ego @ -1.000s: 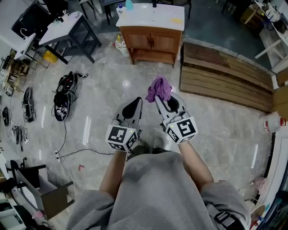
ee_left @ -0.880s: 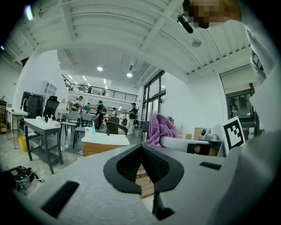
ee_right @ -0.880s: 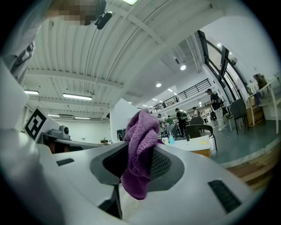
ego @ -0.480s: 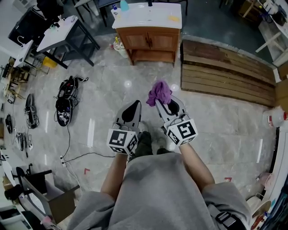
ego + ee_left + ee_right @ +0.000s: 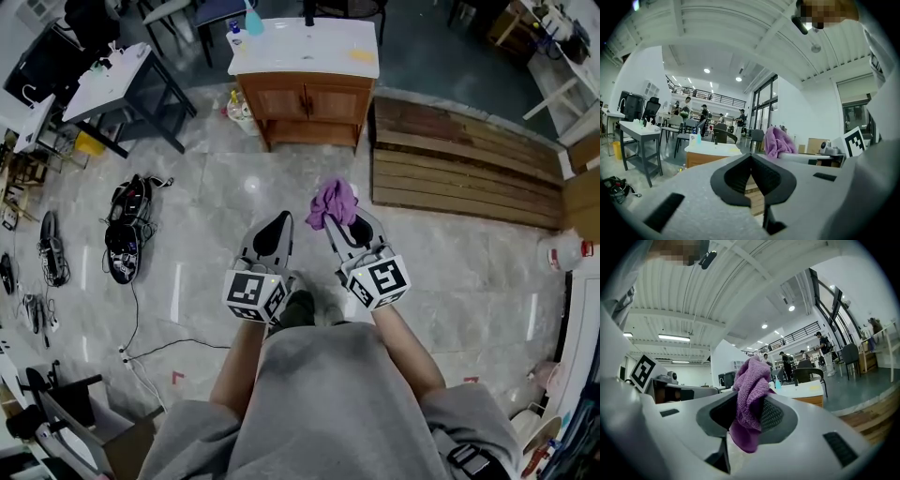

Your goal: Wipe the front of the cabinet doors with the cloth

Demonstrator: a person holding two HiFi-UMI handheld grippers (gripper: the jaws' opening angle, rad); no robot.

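A wooden cabinet [image 5: 305, 103] with two doors and a white sink top stands on the floor well ahead of me. My right gripper [image 5: 330, 221] is shut on a purple cloth [image 5: 333, 202], which bunches up above the jaws [image 5: 751, 390]. My left gripper [image 5: 277, 223] is shut with nothing in it. Both grippers are held side by side at waist height, far short of the cabinet. In the left gripper view the cabinet [image 5: 710, 154] shows beyond the closed jaws, with the purple cloth [image 5: 777, 142] to the right.
A wooden pallet [image 5: 459, 169] lies right of the cabinet. A dark table [image 5: 117, 80] stands to its left. Cables and gear [image 5: 122, 234] lie on the floor at left. A white bottle [image 5: 562, 251] sits at the right edge. Several people stand far off.
The cabinet and floor have slid slightly leftward and down in the head view as I step closer. Both grippers keep their pose and the cloth stays held.
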